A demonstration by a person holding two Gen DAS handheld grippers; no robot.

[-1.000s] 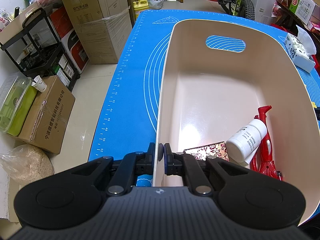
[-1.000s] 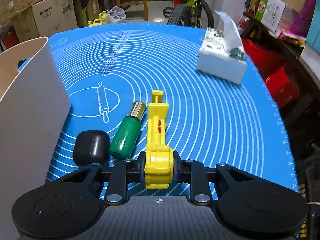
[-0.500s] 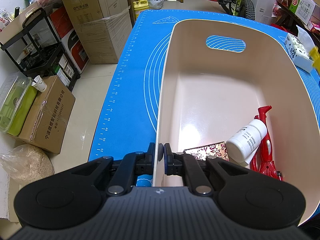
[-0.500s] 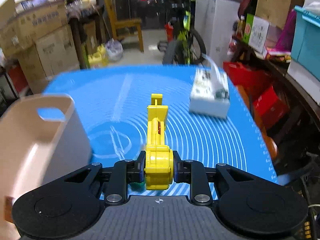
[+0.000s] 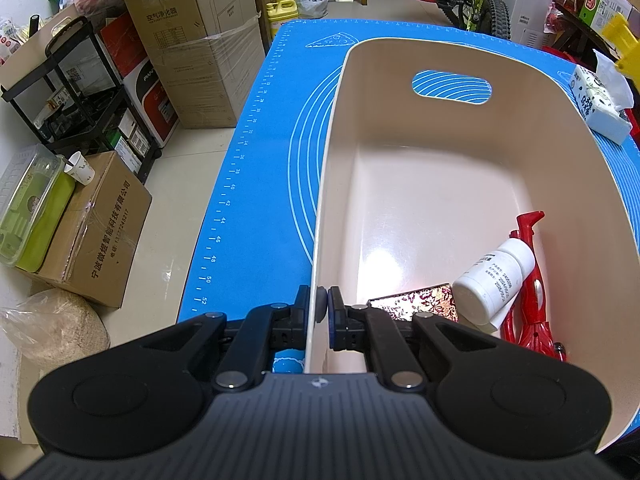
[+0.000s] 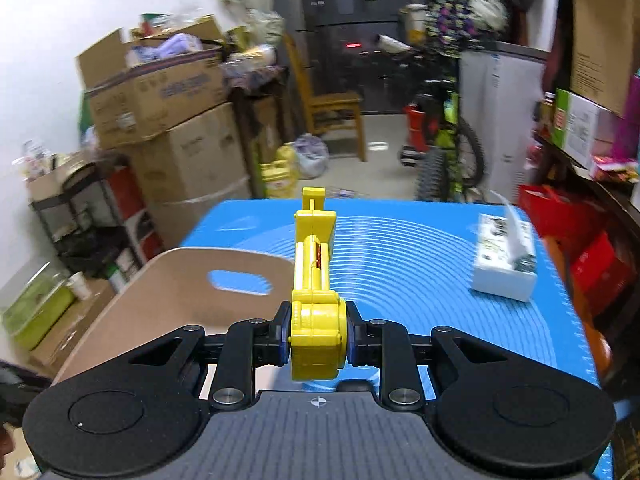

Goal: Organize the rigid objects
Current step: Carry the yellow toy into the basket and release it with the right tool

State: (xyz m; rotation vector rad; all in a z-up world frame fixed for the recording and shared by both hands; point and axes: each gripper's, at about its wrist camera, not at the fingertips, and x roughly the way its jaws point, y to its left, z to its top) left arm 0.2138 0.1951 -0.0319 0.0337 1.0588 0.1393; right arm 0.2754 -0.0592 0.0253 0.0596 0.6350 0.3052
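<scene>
A yellow toy gun (image 6: 316, 300) sits clenched in the right gripper (image 6: 317, 338), held in the air above the blue baking mat (image 6: 420, 256). The left gripper (image 5: 319, 312) pinches the near wall of the beige bin (image 5: 324, 200), which holds a white bottle (image 5: 494, 276), a red toy (image 5: 528, 296) and a patterned box (image 5: 414, 304).

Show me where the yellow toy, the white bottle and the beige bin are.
yellow toy (image 6: 316, 330): right wrist view, round base.
white bottle (image 5: 494, 278): left wrist view, labelled body.
beige bin (image 5: 326, 184): left wrist view, left wall.
</scene>
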